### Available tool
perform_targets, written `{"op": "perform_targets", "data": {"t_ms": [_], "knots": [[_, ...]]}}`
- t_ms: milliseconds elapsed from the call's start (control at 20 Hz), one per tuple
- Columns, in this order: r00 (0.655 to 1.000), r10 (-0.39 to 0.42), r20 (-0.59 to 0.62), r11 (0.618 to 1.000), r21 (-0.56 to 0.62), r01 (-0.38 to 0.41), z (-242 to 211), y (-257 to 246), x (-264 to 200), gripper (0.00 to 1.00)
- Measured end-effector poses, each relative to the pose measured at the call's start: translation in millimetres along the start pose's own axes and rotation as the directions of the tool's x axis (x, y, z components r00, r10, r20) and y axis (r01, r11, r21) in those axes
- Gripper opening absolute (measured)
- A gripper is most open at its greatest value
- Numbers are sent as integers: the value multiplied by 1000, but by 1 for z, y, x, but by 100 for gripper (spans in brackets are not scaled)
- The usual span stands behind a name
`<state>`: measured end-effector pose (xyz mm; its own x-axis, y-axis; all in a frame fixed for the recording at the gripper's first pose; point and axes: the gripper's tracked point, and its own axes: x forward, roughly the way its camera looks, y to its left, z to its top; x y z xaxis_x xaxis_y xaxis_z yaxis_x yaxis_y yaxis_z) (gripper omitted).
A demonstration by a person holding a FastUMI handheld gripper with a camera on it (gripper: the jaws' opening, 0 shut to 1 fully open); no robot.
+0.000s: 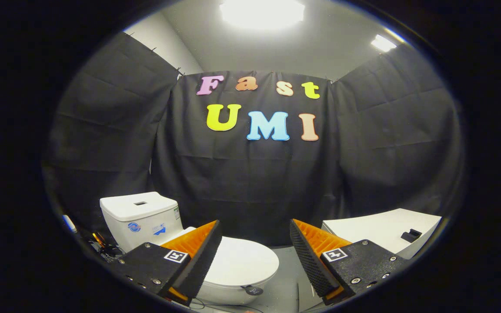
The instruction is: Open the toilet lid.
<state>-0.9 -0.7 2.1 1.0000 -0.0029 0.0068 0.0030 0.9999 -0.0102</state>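
The tongs are spread wide apart and grasp nothing, their two fingers raised above a white toilet. The toilet lid lies closed and flat over the bowl, showing in the gap between the fingers, nearer the left one, at about seven o'clock from the midpoint of the gap. A small dark tag sits at the lid's front rim. The tank stands at ten o'clock from the left finger. A white cabinet with a dark handle stands beyond the right finger, at two o'clock from it. Black cloth walls hang behind.
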Motion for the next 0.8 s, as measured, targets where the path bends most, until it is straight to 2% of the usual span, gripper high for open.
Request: {"op": "perform_targets", "data": {"t_ms": [200,400,600,800], "knots": [[1000,2,5,1000,11,-2,-2,1,2,96],[999,31,-26,994,107,-28,-18,10,13,96],[999,-5,-54,983,181,15,-32,0,26,96],[995,-50,-89,949,307,76,-59,-13,36,96]]}}
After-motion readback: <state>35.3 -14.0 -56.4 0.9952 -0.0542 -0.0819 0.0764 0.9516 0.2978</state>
